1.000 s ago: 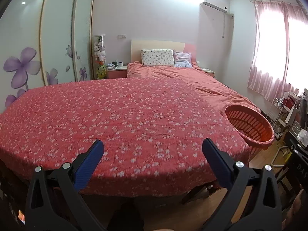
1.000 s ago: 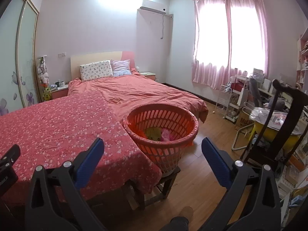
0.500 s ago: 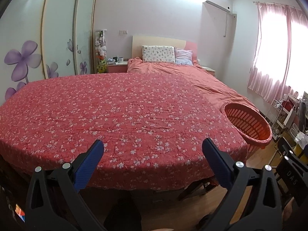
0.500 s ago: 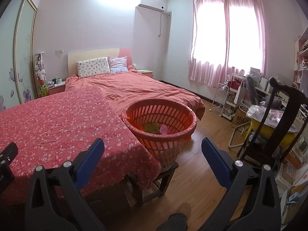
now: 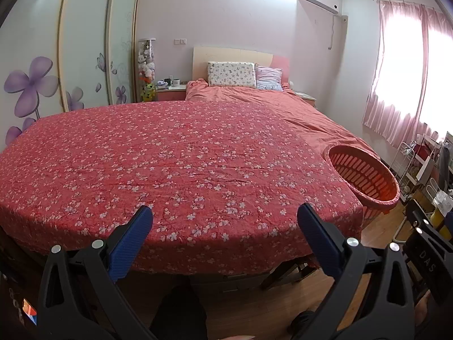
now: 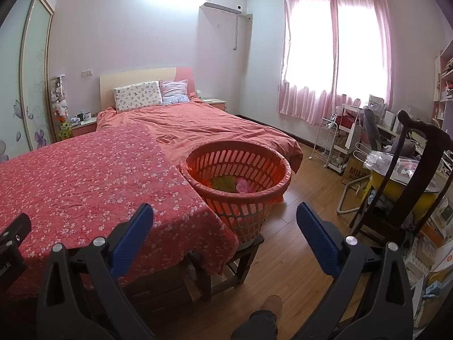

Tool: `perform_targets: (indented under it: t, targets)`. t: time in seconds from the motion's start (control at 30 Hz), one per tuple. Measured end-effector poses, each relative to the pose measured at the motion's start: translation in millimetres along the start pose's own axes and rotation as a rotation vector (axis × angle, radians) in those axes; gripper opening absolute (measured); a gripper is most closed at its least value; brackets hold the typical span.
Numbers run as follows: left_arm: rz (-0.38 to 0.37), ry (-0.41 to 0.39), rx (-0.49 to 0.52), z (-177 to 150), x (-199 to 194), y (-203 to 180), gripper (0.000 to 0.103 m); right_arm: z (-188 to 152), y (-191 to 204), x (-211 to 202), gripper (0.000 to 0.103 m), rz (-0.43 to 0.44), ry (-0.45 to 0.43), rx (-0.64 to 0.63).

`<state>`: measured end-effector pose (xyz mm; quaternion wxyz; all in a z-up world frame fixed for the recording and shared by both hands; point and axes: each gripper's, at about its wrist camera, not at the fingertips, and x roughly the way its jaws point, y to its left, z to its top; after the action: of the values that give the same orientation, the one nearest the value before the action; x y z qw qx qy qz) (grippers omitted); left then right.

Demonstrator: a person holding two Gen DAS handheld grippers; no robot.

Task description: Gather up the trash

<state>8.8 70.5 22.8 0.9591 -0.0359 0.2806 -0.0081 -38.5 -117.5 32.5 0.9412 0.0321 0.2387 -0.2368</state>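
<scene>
- At the bottom of the left wrist view, the left gripper (image 5: 223, 226) hangs with its blue-padded fingers (image 5: 130, 239) spread wide, nothing between them.
- Just beyond those fingers, filling the middle of the frame, lies the red floral cloth (image 5: 175, 164), draped over a low surface whose dark legs show beneath its lower edge.
- At the right middle of that frame, the orange basket (image 5: 365, 175) sits against the cloth's right corner; from this angle its contents are hidden.
- At the bottom of the right wrist view, the right gripper (image 6: 225, 225) is likewise spread apart and holds nothing.
- Between and above its fingertips, at centre frame, the orange basket (image 6: 237, 198) stands on a small wooden stool (image 6: 243, 257), touching the corner of the red floral cloth (image 6: 85, 181).
- Inside the basket, low against its far wall, lie a yellow-green item (image 6: 223, 183) and a pink item (image 6: 245, 185); what they are cannot be told.
- Behind the basket, toward upper centre, the bed (image 6: 209, 124) carries two pillows (image 6: 138, 99) at its headboard.
- At the right edge stands a dark wooden chair (image 6: 407, 170), with a white cart (image 6: 337, 144) further back under the pink curtains (image 6: 337, 56).
- At the left edge of the left wrist view stands a wardrobe (image 5: 85, 42) painted with purple flowers.
</scene>
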Motion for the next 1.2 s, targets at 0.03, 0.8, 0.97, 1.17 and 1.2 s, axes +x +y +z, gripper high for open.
perform_targets:
  t: [0.03,0.8,0.97,1.17,1.2]
  targets:
    - [0.0,-0.001,0.0,0.0,-0.5,-0.1,0.101,0.2,0.5,-0.8,0.099,0.0,-0.002,-0.001]
    - [0.004,-0.009,-0.003,0.1,-4.7,-0.9,0.101,0.7,3.2,-4.8,0.099,0.004,-0.01,0.0]
    - [0.005,-0.008,-0.003,-0.1,-4.6,-1.4,0.101,0.6,2.9,-3.6,0.099,0.006,-0.008,0.001]
    - [0.003,-0.005,-0.003,0.1,-4.7,-1.8,0.101,0.6,2.9,-3.4,0.099,0.006,-0.008,0.001]
    - [0.002,-0.005,-0.003,0.1,-4.5,-2.0,0.101,0.6,3.0,-3.5,0.099,0.007,-0.007,0.001]
